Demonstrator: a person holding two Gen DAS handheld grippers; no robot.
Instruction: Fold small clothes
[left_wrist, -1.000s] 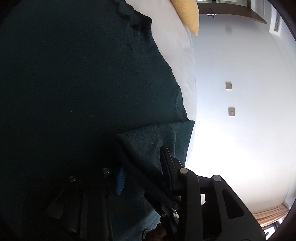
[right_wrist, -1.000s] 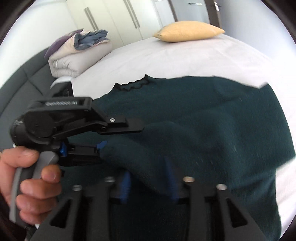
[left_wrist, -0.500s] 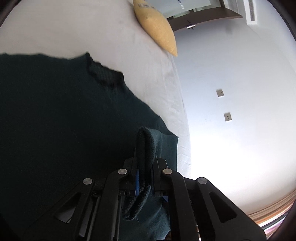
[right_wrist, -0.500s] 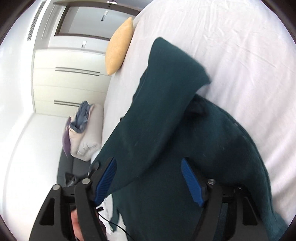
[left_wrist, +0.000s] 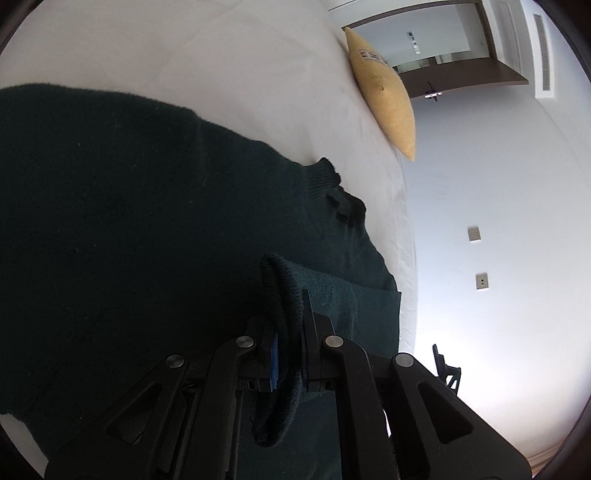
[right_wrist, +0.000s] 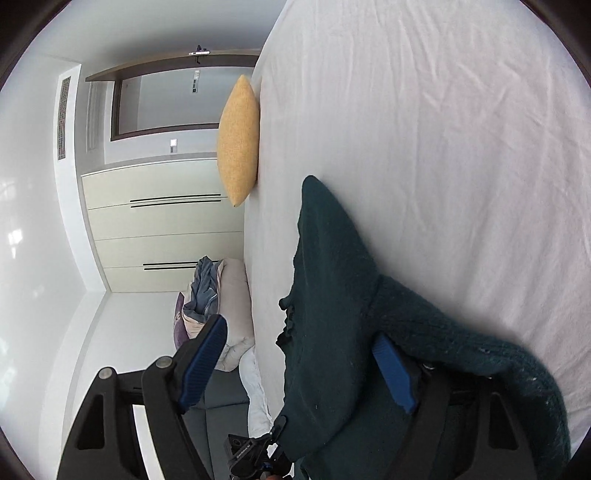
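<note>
A dark green knit sweater (left_wrist: 147, 221) lies spread on the white bed (left_wrist: 221, 55), its ruffled neckline (left_wrist: 343, 206) towards the yellow pillow. My left gripper (left_wrist: 290, 343) is shut on a thick folded edge of the sweater, which sticks up between the pads and hangs below them. In the right wrist view the sweater (right_wrist: 332, 277) drapes over the right-hand finger (right_wrist: 393, 373) of my right gripper (right_wrist: 299, 369). That gripper is rolled on its side and open, with fabric between the blue pads but not pinched.
A yellow pillow (left_wrist: 384, 107) (right_wrist: 238, 140) rests on the bed's far edge. Folded bedding (right_wrist: 214, 302) is piled by a dark sofa (right_wrist: 221, 406), with white wardrobes (right_wrist: 159, 221) behind. The white sheet (right_wrist: 443, 147) stretches bare beyond the sweater. A wall with sockets (left_wrist: 474, 233) flanks the bed.
My left gripper closed on the sweater's folded edge and carried it along, so more bed shows. My right gripper opened wide, let go of the fabric and rolled onto its side.
</note>
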